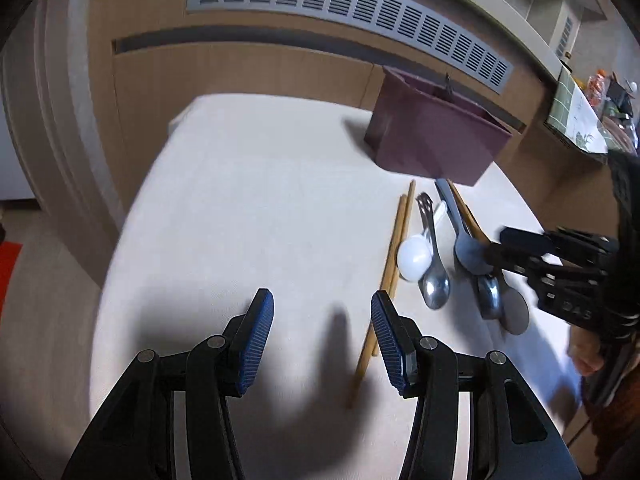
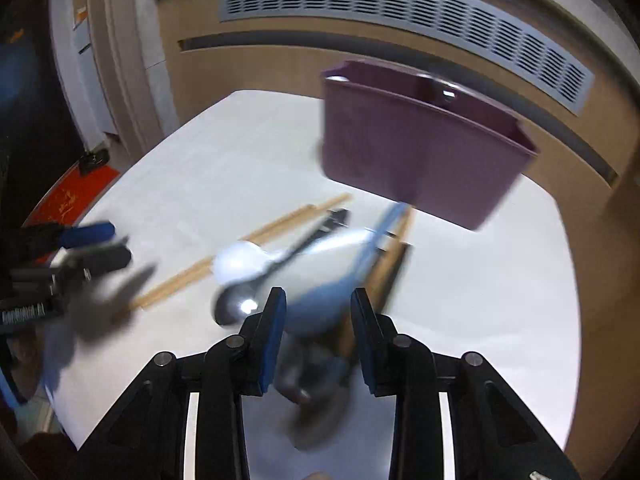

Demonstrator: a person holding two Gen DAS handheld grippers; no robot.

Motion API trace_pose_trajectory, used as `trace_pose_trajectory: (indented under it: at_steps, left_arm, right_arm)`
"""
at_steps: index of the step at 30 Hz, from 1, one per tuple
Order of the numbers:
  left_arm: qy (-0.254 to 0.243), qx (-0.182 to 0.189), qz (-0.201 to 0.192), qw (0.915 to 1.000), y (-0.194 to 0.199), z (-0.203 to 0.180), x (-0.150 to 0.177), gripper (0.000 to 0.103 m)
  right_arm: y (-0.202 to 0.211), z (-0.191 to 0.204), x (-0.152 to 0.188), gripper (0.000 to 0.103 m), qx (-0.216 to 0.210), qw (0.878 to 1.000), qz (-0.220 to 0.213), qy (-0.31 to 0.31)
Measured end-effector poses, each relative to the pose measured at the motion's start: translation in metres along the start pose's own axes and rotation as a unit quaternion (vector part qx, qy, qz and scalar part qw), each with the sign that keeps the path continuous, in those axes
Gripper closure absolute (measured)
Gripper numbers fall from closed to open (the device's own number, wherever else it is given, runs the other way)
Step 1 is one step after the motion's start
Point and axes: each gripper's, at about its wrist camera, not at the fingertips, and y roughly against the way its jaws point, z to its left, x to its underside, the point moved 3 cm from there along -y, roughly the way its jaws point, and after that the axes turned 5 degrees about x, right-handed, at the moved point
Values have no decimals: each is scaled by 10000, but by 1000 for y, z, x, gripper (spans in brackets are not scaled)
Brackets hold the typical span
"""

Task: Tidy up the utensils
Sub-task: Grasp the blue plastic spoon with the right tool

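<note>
Maroon plastic, the utensil holder point(image 1: 436, 140) stands at the far right of the white table point(image 1: 248, 200), and the loose utensils lie in a row just near of it, handles toward the holder and bowls toward you. Your right gripper point(image 2: 318, 312) is much the nearer hand: the blue-grey spoon point(image 2: 320, 284) lies directly ahead of it, its bowl between the half-open pads with no contact you can confirm through the blur, its long axis running away from the claw toward the holder. Your left gripper point(image 1: 322, 330) hangs wide and empty over bare table, with the wooden chopsticks point(image 1: 396, 248) just to its right, lying near-to-far, one passing under its right finger. The white spoon point(image 1: 416, 258) and steel spoon point(image 1: 434, 288) lie between them.
</note>
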Motion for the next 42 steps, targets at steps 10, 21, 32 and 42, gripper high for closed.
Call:
trace_pose_trajectory:
  at_steps: [10,21,32,42]
  left_arm:
    - [69,440,68,9990,-8,-8,-2,51]
    - [-119,1334,400,9902,-21,-44,1,51]
    - [-394,1071,764,9905,-60,-66,-14,51]
    - [-462,839,661,9932,-62,-66,-23,52]
  right_arm:
    - [-57,41,-35,78,-34,9994,262,207]
    - [-21,-30,1,78,968,9944,294,289]
    - [21,-70,28,78,703,9963,-270,-407]
    - [20,-78,44,78,557,9964,-279,-579]
